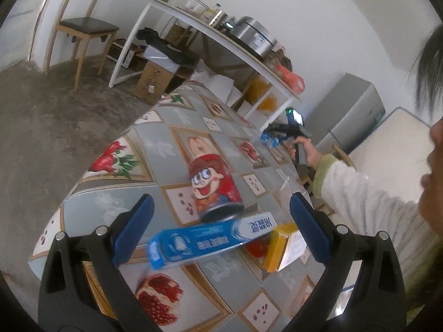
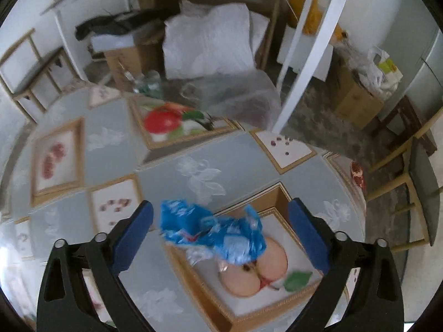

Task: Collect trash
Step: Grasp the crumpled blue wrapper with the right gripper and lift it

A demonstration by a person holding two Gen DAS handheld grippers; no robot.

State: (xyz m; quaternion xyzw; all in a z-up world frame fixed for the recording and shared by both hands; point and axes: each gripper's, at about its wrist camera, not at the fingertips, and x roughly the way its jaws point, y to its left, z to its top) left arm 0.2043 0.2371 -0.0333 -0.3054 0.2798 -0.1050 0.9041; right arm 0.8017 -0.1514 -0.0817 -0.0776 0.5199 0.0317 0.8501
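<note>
In the left wrist view my left gripper [image 1: 221, 218] is open, its jaws wide on either side of a blue toothpaste box [image 1: 210, 240] lying on the fruit-print tablecloth [image 1: 155, 149]. A red cartoon can [image 1: 214, 188] stands just beyond the box, and a yellow carton [image 1: 285, 246] lies at its right end. In the right wrist view my right gripper [image 2: 220, 221] is open over a crumpled blue plastic wrapper [image 2: 213, 232] that lies between its jaws on the cloth. The right gripper also shows far off in the left wrist view [image 1: 279, 135], with the wrapper [image 1: 270, 139] at its tips.
A clear plastic bag [image 2: 235, 102] sits at the table's far edge. Beyond it are cardboard boxes [image 2: 124, 55], a white bag [image 2: 210, 38] and a white shelf table [image 1: 221, 38] with a cooker. Wooden chairs [image 1: 83, 25] stand on the floor. The person's arm [image 1: 368, 193] is at the right.
</note>
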